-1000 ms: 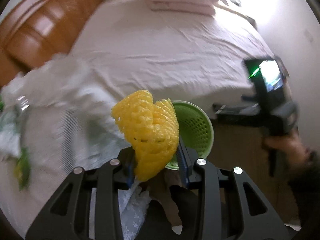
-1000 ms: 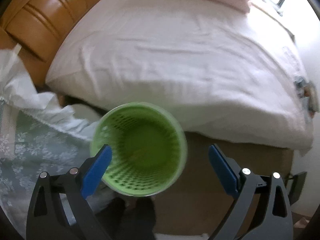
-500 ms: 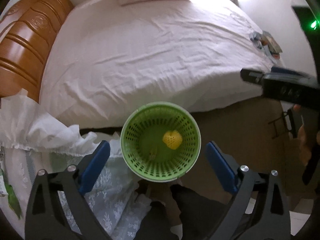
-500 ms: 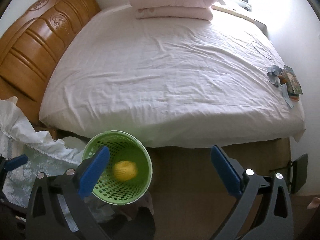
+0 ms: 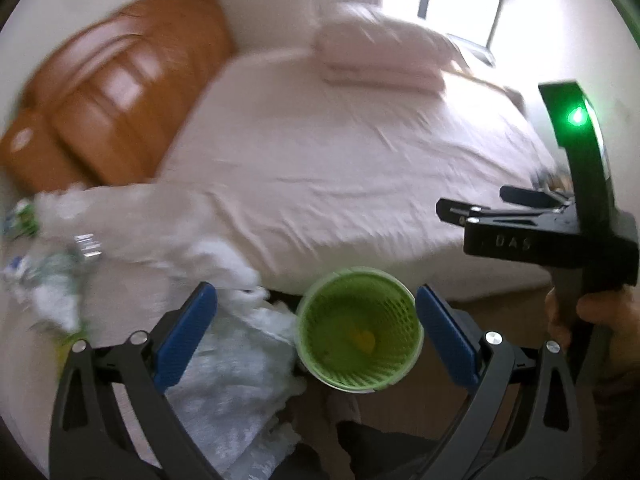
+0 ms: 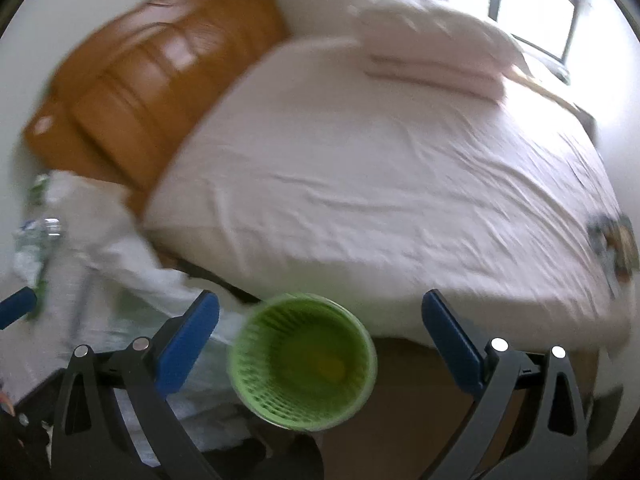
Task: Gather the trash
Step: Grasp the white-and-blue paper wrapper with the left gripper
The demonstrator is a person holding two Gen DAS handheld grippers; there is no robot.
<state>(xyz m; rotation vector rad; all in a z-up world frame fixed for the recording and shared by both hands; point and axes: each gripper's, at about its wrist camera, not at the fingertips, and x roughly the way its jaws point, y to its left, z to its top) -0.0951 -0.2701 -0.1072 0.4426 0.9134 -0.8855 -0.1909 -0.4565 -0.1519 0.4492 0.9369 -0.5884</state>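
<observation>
A green mesh waste basket point(image 5: 320, 344) stands on the floor by the bed, and shows in the right wrist view point(image 6: 256, 384) too. A yellow foam net point(image 5: 362, 340) lies at its bottom; it also shows in the right wrist view point(image 6: 330, 367). My left gripper point(image 5: 316, 332) is open and empty above the basket. My right gripper point(image 6: 320, 340) is open and empty above and just right of the basket; it also shows from the side in the left wrist view point(image 5: 472, 210). Blurred wrappers and a plastic bottle point(image 5: 52, 264) lie at the left.
A bed with a white sheet point(image 5: 340, 168), folded pink bedding point(image 5: 380, 60) and a wooden headboard point(image 5: 112, 92) fills the background. A white lace cloth point(image 5: 232, 380) covers a surface at the lower left. Small items point(image 6: 612, 236) lie on the bed's right edge.
My left gripper opened and dropped the yellow foam net into the basket. Both grippers have since pulled back and tilted up, so more of the headboard and window shows.
</observation>
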